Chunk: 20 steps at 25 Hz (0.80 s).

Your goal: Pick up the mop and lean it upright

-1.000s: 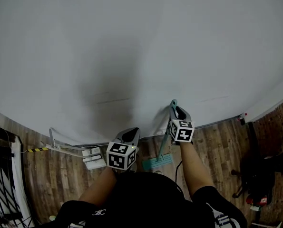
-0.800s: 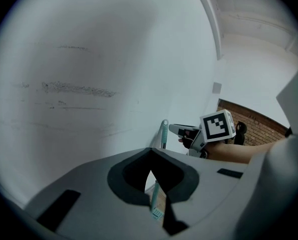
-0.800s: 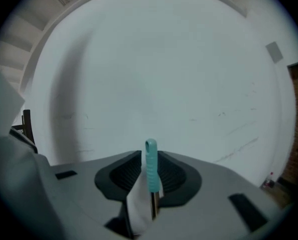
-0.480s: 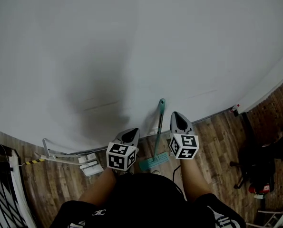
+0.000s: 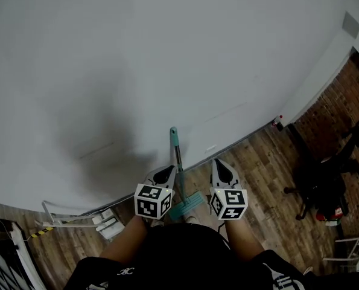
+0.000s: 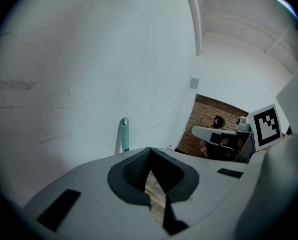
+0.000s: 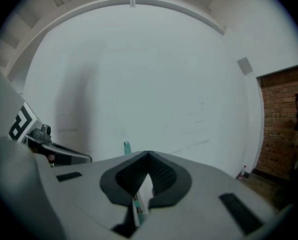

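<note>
The right claw [image 7: 149,155] is shut tight and holds nothing. Its tips meet, and the mop [image 7: 127,147] shows only beyond them, its teal handle end poking up a little to the left. The left claw [image 6: 150,152] also reads as closed and empty, with wooden floor [image 6: 156,204] visible through the gap under its tips and the handle rising ahead and to its left. From the head view, the two claws sit side by side, both aimed at the white wall [image 5: 167,53].

Just ahead of them, in the gap between the left claw and the right claw, the mop stands on its own. Its teal head rests on the floor near the claws, and the shaft slopes away so the handle end meets the wall. That slant seems to be what keeps it up — the foot is set out from the wall, so the weight falls into it. Neither claw touches the shaft, so the leaning looks done.
</note>
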Available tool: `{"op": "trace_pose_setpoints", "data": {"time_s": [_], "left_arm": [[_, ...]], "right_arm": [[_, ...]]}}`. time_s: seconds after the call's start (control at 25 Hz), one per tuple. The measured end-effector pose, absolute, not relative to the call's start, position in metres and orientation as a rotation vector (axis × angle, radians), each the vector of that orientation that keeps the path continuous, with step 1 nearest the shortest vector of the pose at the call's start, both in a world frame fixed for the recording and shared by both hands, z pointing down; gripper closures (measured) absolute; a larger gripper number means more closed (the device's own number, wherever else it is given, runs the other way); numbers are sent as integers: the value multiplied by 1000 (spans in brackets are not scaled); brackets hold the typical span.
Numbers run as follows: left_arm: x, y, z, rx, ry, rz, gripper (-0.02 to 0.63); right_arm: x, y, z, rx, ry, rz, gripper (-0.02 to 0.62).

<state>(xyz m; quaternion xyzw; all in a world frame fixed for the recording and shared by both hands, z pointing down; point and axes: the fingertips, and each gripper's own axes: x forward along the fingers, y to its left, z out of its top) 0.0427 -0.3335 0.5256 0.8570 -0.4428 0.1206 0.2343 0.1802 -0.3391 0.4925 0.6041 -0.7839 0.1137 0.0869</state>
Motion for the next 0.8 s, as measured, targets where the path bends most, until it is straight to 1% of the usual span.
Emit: {"op": "trace_pose_setpoints", "data": {"time_s": [0.32,0.8], "left_arm": [[80,-333,527,2406,-1139,369,609],[81,-337,522,2408,-1154,379,609]], "right_arm": [[206,-323,500,1863,-2294,400,583],[198,-328,498,1812,-2328,429,583]]}}
